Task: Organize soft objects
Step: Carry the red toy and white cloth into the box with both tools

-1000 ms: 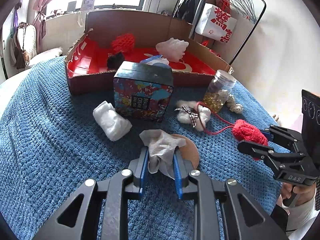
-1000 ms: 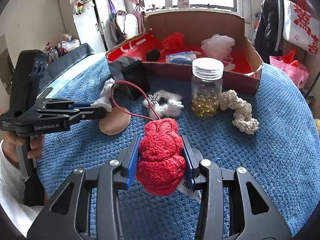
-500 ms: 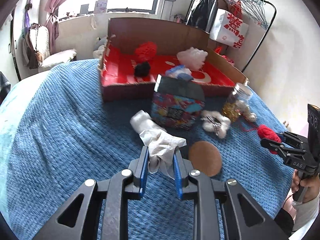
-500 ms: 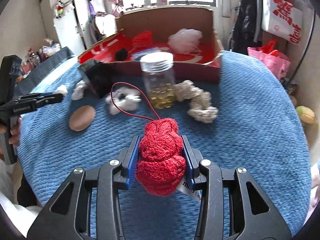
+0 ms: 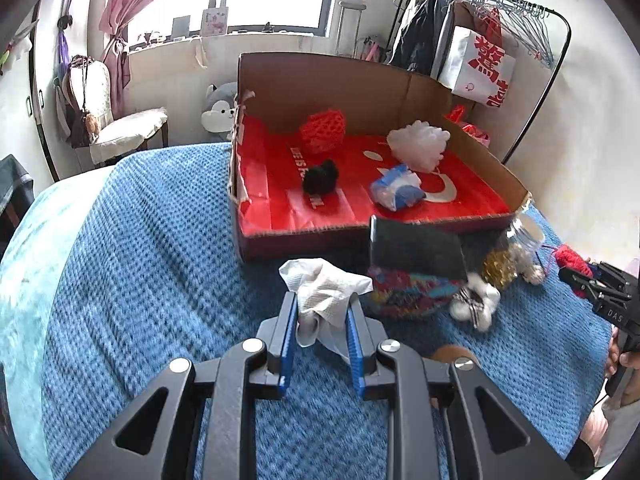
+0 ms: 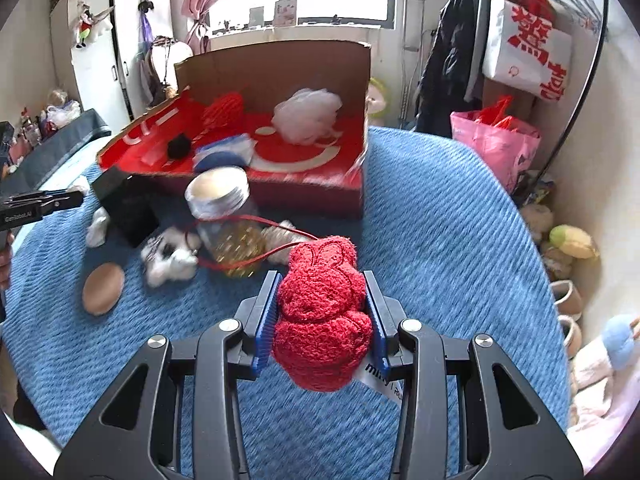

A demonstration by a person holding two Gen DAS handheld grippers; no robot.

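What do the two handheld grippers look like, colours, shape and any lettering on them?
Both are matte black plastic with triangular cut-outs, silver screw heads and blue ribbed pads. The left gripper shows white "GenRobot.AI" lettering in the right wrist view; the right gripper shows "DAS" in the left wrist view. No cables are visible.

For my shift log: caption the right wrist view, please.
Right gripper clamps a red plush toy above the blue blanket, facing the red-lined cardboard box.

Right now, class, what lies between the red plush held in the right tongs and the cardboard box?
In the right wrist view, a lidded glass jar stands between the red plush and the cardboard box, with the plush's red cord looped around it.
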